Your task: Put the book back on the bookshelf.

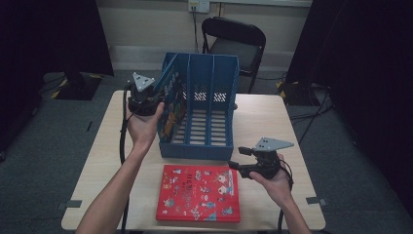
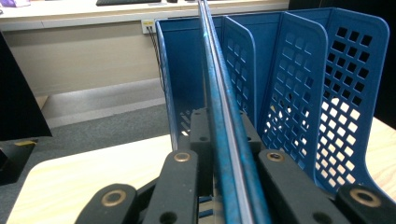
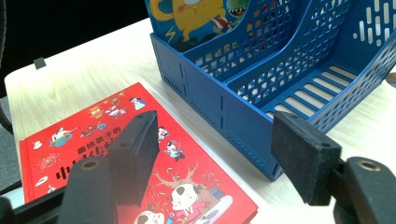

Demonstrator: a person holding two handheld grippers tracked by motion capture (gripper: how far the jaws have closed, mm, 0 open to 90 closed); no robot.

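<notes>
Left claw grips the blue book edge-on, entering the rack's leftmost slot just ahead; keep it upright. Right claw, released, hovers beside the red book on the table

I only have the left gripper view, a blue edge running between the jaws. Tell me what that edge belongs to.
Observer: A blue picture book, standing upright in the leftmost slot of the blue file rack; the left gripper is shut on its top edge.
Operator: Report the other gripper.
Observer: The right gripper is open, hovering over the table's near right part.
Operator: Say what lies under it.
Observer: A red book lies flat in front of the rack, partly beneath the gripper.
</notes>
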